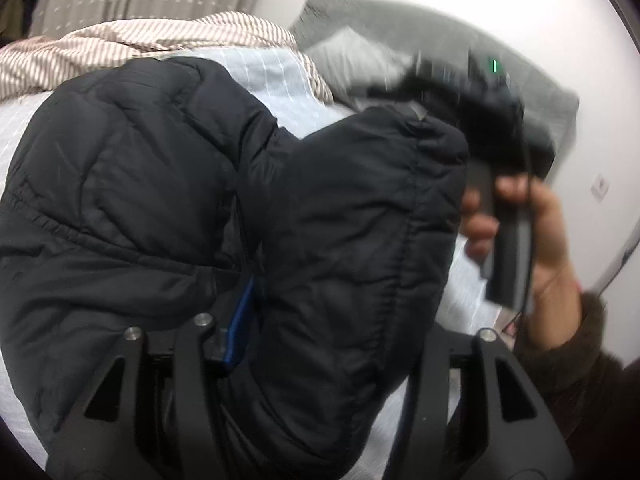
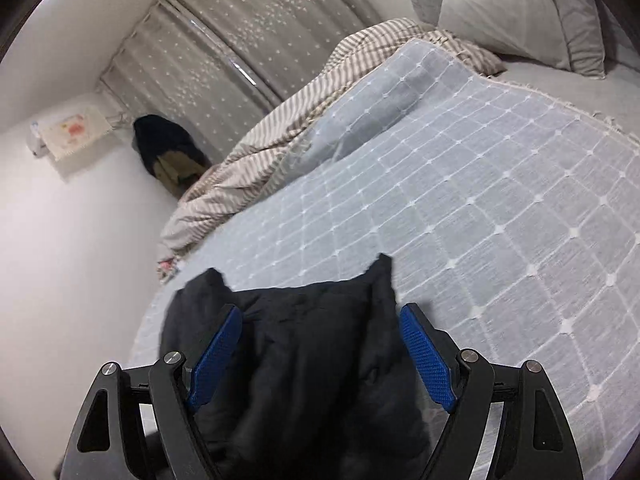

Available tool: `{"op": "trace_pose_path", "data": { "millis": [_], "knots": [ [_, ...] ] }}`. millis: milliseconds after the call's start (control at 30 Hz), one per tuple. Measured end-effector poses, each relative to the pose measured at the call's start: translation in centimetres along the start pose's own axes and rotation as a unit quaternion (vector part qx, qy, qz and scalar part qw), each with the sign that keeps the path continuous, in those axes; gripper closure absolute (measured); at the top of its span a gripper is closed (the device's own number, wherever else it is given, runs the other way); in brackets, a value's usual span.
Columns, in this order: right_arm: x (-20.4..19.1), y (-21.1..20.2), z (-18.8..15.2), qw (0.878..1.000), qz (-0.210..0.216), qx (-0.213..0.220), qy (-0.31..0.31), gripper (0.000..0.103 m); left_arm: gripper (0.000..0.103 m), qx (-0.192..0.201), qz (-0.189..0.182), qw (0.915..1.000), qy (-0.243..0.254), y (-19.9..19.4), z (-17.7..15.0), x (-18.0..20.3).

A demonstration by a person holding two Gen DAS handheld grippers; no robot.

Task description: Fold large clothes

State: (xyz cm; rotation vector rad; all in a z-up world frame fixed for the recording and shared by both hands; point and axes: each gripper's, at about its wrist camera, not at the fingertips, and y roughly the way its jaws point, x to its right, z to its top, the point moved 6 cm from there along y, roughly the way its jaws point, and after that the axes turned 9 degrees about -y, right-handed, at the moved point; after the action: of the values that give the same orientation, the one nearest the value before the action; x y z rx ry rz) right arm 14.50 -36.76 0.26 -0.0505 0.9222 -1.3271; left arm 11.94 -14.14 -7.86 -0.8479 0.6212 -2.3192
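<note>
Black puffer jacket [image 1: 224,208] lying bunched on bed [image 2: 500,200], near its foot, fold barely starting. Left claw [image 1: 280,340] buried in jacket fabric, can't tell its state. Right claw [image 2: 320,356] spread wide, jacket edge lying between pads, not pinching. Most folding remaining.

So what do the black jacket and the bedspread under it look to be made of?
Black jacket: apparently smooth synthetic shell, nylon or polyester, with padding; it is puffy, stitched in quilted channels and faintly sheened. Bedspread: likely a light woven cotton blend, matte pale blue, with a raised white grid, dots at the crossings and a fringed edge.
</note>
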Motion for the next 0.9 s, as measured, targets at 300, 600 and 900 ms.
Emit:
{"op": "trace_pose_path", "data": {
  "millis": [300,600,900],
  "knots": [
    [-4.8,1.9,-1.5,0.995,0.091,-0.033,-0.018,0.020,0.024,-0.031,0.048,0.9983,0.014,-0.9,0.5,1.4],
    [-5.5,1.0,-1.6,0.995,0.084,-0.035,-0.034,0.020,0.020,-0.029,0.097,0.9939,0.045,-3.6,-1.5,4.5],
    [-7.0,-2.7,0.9,0.991,0.130,-0.020,-0.038,0.020,0.018,0.034,0.042,0.9977,0.040,-11.4,-1.3,6.4]
  ]
}}
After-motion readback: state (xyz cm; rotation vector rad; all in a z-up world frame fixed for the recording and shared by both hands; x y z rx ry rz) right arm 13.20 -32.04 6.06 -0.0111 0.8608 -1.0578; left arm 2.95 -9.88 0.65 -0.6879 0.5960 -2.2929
